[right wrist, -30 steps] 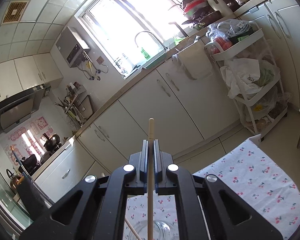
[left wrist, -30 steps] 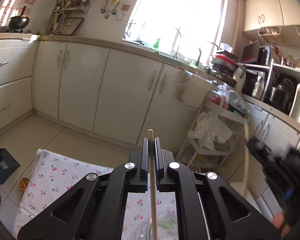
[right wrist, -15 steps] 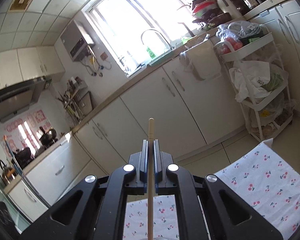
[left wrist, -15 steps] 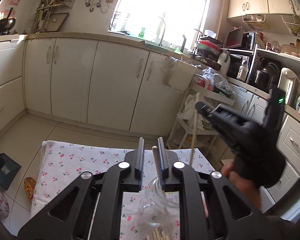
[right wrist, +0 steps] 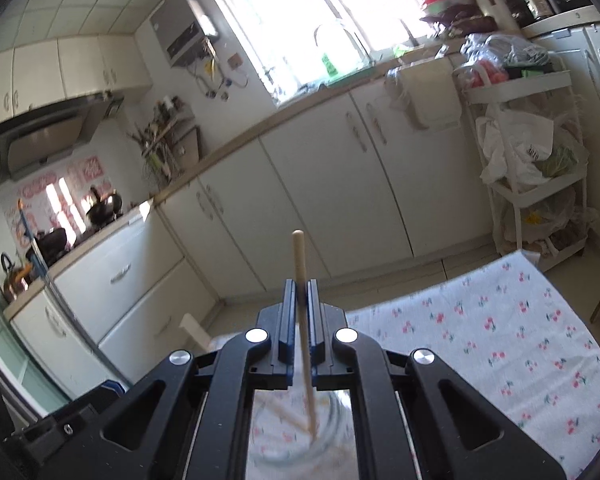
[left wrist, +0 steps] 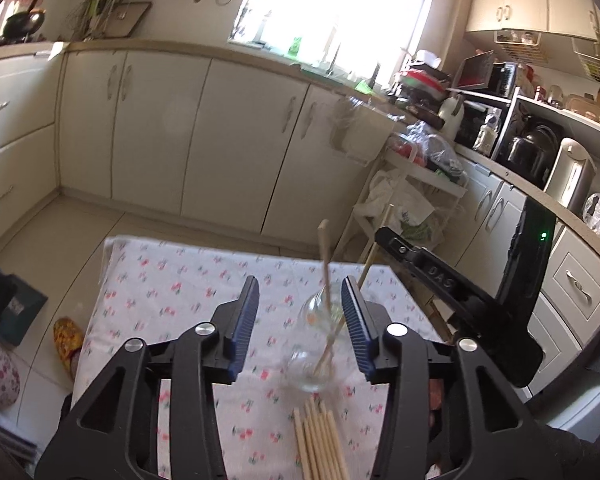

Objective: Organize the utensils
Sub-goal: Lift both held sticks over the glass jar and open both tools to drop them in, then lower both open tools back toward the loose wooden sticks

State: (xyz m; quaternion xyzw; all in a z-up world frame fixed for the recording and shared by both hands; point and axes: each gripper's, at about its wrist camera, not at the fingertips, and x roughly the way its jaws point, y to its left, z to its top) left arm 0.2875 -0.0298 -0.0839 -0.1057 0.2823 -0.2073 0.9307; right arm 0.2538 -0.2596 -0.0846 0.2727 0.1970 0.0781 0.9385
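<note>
Your left gripper [left wrist: 300, 312] points forward and slightly down over the cloth-covered table [left wrist: 172, 280], above its near half. Its jaws have just been opening and now stand apart with blue pads bare: nothing is pressed between them. Through the gap, toward the right pad, you see the glass jar [left wrist: 314, 356] standing on the cloth, blurred. One chopstick [left wrist: 325, 264] rises from the jar's mouth, nearly upright, free of both pads. A bundle of chopsticks [left wrist: 320, 440] lies flat on the cloth just in front of the jar, at the near edge.

To the right in that view, your right gripper [left wrist: 384, 236] reaches in from the table's right side, angled down toward the jar, with a second chopstick [left wrist: 374, 254] at its tip slanting down into the glass.

From the right wrist, your right gripper [right wrist: 301, 292] tips downward with the jar's rim [right wrist: 340, 412] directly below the jaws. The jaws are narrow and have just begun opening; the chopstick [right wrist: 302, 304] stands between the pads, leaning slightly, its lower end inside the jar. You cannot tell whether the pads press on it. Another stick lies slanted inside the glass, blurred.
</note>
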